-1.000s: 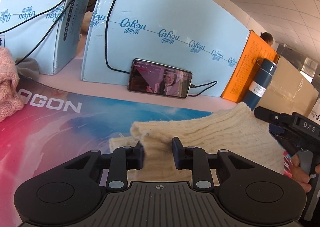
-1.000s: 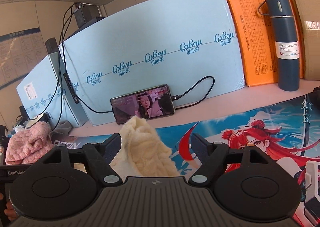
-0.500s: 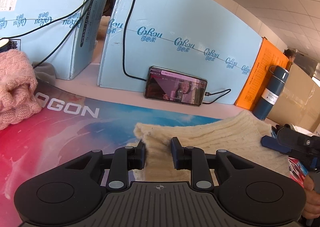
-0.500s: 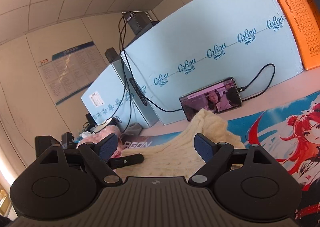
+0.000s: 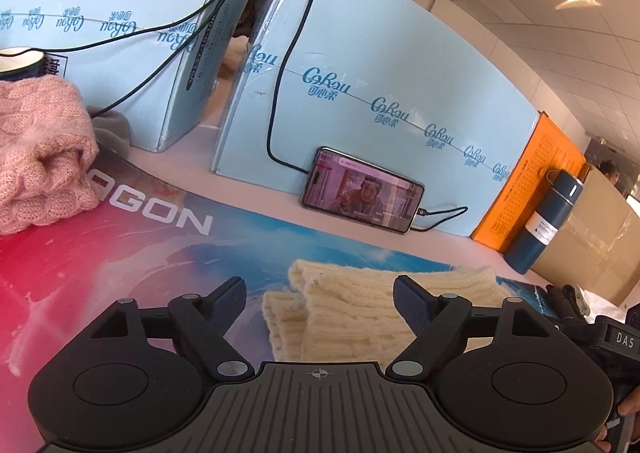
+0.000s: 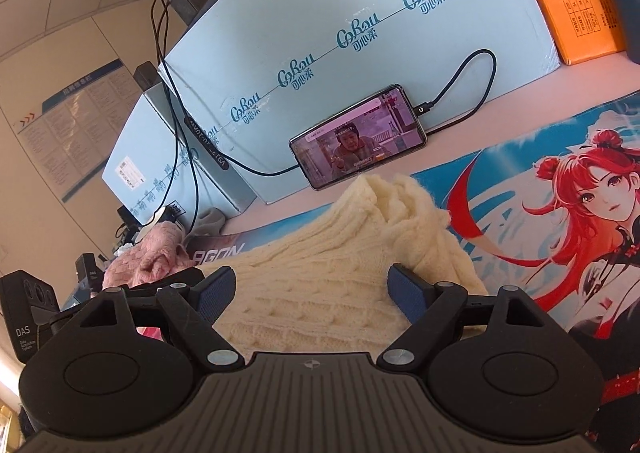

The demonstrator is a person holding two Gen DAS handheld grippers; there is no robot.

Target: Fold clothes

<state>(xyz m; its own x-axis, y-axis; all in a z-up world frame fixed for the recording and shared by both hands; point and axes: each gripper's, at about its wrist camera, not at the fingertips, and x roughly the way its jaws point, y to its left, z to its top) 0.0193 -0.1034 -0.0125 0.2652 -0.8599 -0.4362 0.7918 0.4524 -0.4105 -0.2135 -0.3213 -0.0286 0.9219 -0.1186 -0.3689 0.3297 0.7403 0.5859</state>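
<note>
A cream cable-knit sweater (image 5: 360, 309) lies folded on the printed desk mat (image 5: 120, 253). My left gripper (image 5: 320, 305) is open just above its left edge, holding nothing. In the right wrist view the same sweater (image 6: 320, 273) lies under and ahead of my right gripper (image 6: 310, 293), which is open and empty. The left gripper's black body (image 6: 28, 317) shows at the left edge of the right wrist view, and the right gripper's body (image 5: 616, 337) at the right edge of the left wrist view.
A folded pink knit (image 5: 36, 157) sits at the mat's left. Pale blue boxes (image 5: 360, 101) stand behind, with a phone (image 5: 360, 189) leaning on one, cables, an orange box (image 5: 532, 181) and a blue vacuum bottle (image 5: 548, 213).
My left gripper has opened and let go of the cream sweater, which now lies flat. The right gripper stayed open and dropped lower over the sweater.
</note>
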